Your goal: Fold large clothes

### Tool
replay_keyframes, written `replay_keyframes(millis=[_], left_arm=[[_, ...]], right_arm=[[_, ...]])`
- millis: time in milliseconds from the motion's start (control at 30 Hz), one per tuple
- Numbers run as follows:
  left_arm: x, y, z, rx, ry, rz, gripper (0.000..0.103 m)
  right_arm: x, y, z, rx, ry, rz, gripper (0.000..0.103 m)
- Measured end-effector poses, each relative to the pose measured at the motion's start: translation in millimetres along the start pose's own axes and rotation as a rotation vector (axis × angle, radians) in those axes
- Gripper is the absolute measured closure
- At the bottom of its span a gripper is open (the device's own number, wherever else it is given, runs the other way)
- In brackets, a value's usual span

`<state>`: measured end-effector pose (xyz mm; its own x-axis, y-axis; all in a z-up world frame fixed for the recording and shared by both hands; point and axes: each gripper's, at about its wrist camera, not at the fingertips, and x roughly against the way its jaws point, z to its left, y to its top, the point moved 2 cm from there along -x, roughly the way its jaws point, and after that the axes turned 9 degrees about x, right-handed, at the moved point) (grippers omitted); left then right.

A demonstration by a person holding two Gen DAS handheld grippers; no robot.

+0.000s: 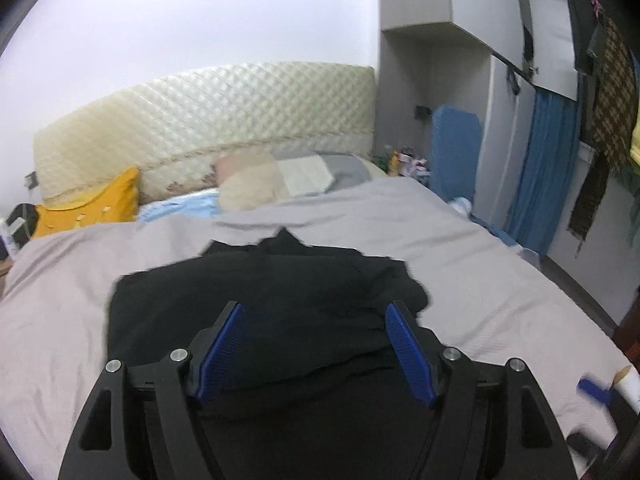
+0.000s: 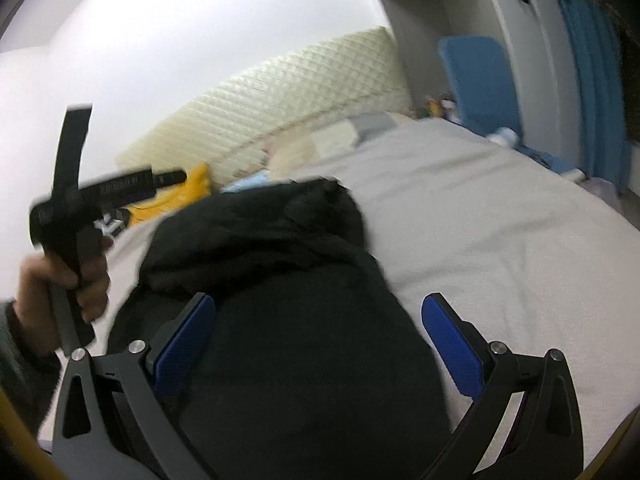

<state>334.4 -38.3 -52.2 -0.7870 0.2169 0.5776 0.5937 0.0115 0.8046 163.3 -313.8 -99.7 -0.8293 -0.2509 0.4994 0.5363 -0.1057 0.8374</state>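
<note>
A large black garment (image 1: 272, 292) lies bunched on the grey bed sheet (image 1: 480, 280). My left gripper (image 1: 316, 312) is open above its near part, blue pads wide apart, nothing held. In the right wrist view the same black garment (image 2: 288, 280) fills the middle. My right gripper (image 2: 320, 308) is open above it, its left pad over the cloth and its right pad over the grey sheet (image 2: 500, 220). The left hand-held gripper's body (image 2: 72, 208) shows raised at the left, gripped by a hand.
A quilted cream headboard (image 1: 208, 116) stands at the far end, with a yellow cushion (image 1: 92, 208), pillows and a folded cloth (image 1: 304, 176) before it. A blue board (image 1: 456, 148), blue curtain (image 1: 548, 168) and hanging clothes (image 1: 612, 100) line the right wall.
</note>
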Motion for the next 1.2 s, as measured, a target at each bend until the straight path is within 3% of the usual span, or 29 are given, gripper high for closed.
replay_keyframes(millis=[100,233,367,533,700,867,1200], left_arm=[[2.5,2.6,38.0,0.046,0.028,0.0,0.031],[-16.0,1.4,86.4,0.09,0.085,0.012,0.031],[-54.7,1.6,125.8,0.135,0.112,0.023,0.031],[-119.8,-3.2,154.6,0.127,0.173,0.067,0.031],[-155.5,-8.6,167.0,0.119,0.151,0.07,0.029],[-182.6,-11.9,175.4,0.125,0.141,0.108,0.025],[-221.0,-16.2,177.7,0.133,0.149,0.101,0.022]], right_arm=[[-19.1,27.5,11.7,0.055,-0.022,-0.028,0.0],[-70.5,52.8,23.0,0.088,-0.007,0.009,0.001],[-135.6,68.4,45.0,0.221,0.01,0.034,0.011],[-223.4,80.8,58.2,0.242,0.03,0.075,0.012],[-296.5,78.6,51.7,0.24,0.016,0.152,0.011],[-319.9,73.5,56.2,0.31,-0.007,0.149,0.008],[-365.4,64.1,53.9,0.305,-0.021,0.2,0.008]])
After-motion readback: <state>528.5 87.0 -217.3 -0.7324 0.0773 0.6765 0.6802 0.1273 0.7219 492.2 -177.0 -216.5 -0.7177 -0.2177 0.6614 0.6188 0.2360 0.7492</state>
